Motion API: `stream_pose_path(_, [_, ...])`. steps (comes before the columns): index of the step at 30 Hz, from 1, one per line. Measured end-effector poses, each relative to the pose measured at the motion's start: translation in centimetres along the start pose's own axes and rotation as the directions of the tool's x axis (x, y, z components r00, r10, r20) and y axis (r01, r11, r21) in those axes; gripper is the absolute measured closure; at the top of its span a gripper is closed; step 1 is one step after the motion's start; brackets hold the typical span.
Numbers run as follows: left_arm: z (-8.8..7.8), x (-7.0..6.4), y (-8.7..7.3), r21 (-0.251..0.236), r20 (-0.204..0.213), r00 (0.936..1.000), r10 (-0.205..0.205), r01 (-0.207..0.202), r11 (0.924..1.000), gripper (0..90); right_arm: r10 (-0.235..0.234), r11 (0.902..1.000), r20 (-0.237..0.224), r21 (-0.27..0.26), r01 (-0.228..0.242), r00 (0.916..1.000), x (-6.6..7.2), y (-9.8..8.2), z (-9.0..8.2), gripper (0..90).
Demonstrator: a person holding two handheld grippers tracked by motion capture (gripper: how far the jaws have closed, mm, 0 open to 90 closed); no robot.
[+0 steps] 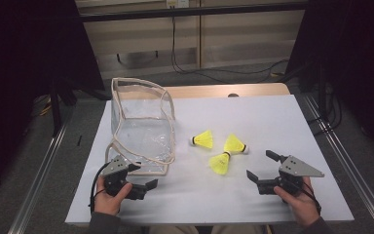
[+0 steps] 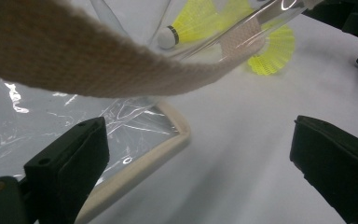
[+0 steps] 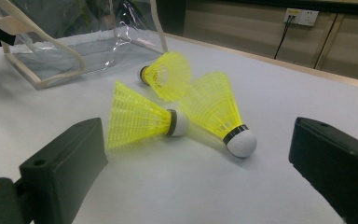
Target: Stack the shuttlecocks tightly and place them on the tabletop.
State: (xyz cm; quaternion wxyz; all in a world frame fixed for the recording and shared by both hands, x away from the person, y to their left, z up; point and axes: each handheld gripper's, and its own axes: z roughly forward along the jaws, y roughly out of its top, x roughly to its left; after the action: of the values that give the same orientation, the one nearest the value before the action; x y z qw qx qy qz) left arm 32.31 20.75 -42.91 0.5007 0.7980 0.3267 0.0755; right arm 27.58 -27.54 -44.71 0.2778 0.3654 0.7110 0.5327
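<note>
The counter (image 1: 272, 126) is spreading white across the middle of the high view, carrying everything. At its left centre a clear plastic bag (image 1: 141, 124) with cream webbing trim is standing open and slumping; it looks soft and floppy, so the stiffer trim or strap is likely the best place to take hold. Lower left, the left hand-held gripper (image 1: 143, 178) is sitting just beside the bag's near edge, jaws spread wide and holding nothing; in the left gripper view the bag's strap (image 2: 98, 70) is hanging across the top. Lower right, the right hand-held gripper (image 1: 260, 168) is also gaping wide and empty, aiming at three yellow shuttlecocks (image 1: 220, 162) lying clustered in the centre, right of the bag. These are probably very light, with fragile springy skirts; the firm white cork (image 3: 241, 140) seems the safer grip.
</note>
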Motion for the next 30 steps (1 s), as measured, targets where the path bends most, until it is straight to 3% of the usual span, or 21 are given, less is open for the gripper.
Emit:
stream_pose_path(18, [-0.2, 0.4, -0.1, -0.011, -0.014, 0.9999, 0.000, 0.000, 0.9999, 4.6, 0.002, 0.9999, 0.009, 0.014, -0.002, 1.0000, -0.6, 0.5, 0.7, 2.9])
stream_pose_path(30, [-0.4, 0.5, -0.1, -0.012, -0.023, 0.9997, 0.000, -0.001, 0.9999, 4.6, -0.001, 0.9987, 0.023, 0.051, 0.000, 0.9997, -1.1, 1.4, 1.9, 3.0])
